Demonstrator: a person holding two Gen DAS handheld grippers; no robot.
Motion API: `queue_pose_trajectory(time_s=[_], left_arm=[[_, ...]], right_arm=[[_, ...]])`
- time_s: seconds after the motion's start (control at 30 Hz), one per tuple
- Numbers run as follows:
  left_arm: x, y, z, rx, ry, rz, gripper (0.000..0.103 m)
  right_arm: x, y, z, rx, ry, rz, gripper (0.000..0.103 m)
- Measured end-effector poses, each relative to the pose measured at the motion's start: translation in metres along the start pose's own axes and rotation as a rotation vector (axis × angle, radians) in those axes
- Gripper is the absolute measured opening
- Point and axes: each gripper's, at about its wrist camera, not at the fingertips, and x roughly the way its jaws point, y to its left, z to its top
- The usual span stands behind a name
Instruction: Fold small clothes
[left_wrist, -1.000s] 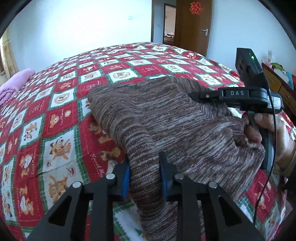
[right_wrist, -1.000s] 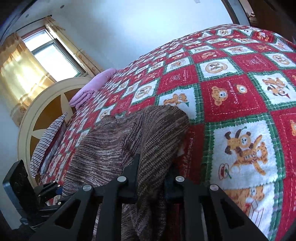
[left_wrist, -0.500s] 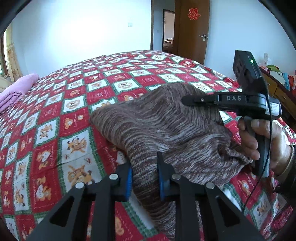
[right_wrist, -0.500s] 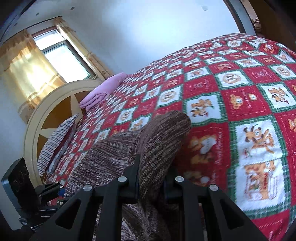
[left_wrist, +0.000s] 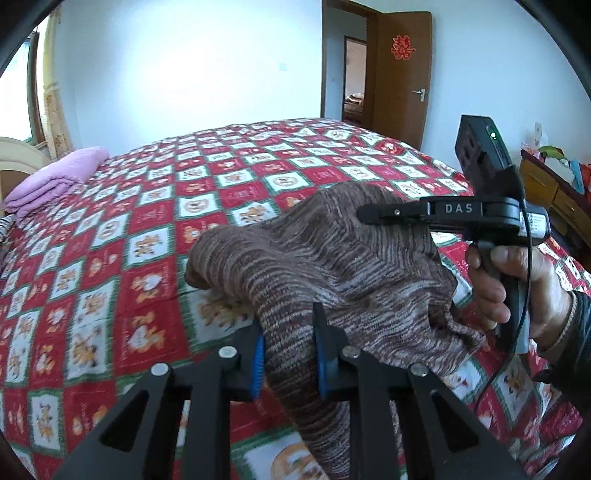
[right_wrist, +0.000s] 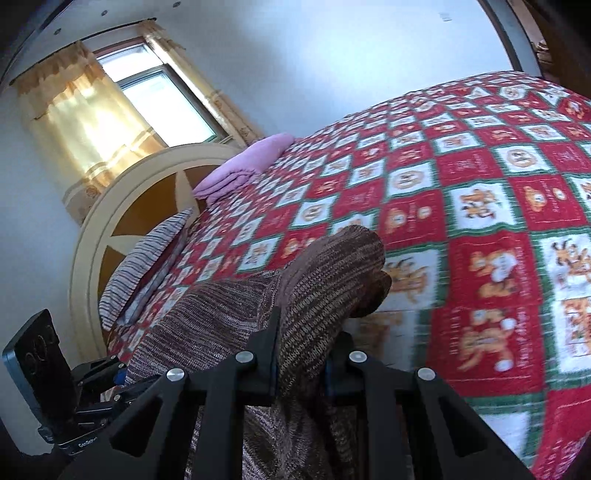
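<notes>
The brown knit garment (left_wrist: 332, 266) spans the gap between the left gripper (left_wrist: 288, 354) and the right gripper (right_wrist: 301, 354), so no passage exists between them. Open quilt (left_wrist: 110, 258) lies to the left of the garment and beyond it toward the far wall. Obstacles at the margins: folded pink blanket (left_wrist: 55, 177) and headboard (right_wrist: 122, 206) at the left, wooden dresser (left_wrist: 554, 192) at the right.

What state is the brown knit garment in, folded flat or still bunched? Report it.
Bunched, not folded flat. The brown knit garment hangs lifted between the left claw and right claw, draped in loose folds above the quilt.
</notes>
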Motion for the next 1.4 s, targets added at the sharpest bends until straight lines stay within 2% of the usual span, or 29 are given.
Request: queue_pose_trajectory(time_s=[0.37, 0.87, 1.07, 1.4], left_arm=[[-0.046, 0.048, -0.030, -0.074, -0.048, 0.073, 0.022], [-0.098, 0.091, -0.070, -0.133, -0.077, 0.169, 0.022], [-0.102, 0.103, -0.079, -0.146, -0.072, 0.194, 0.022], [-0.084, 0.118, -0.112, -0.192, 0.011, 0.215, 0.022]], right_arm=[[0.031, 0.062, -0.012, -0.037, 0.032, 0.105, 0.018], [0.092, 0.135, -0.038, -0.098, 0.145, 0.222, 0.018], [0.110, 0.150, -0.040, -0.117, 0.180, 0.232, 0.018], [0.139, 0.146, -0.045, -0.097, 0.249, 0.217, 0.018]])
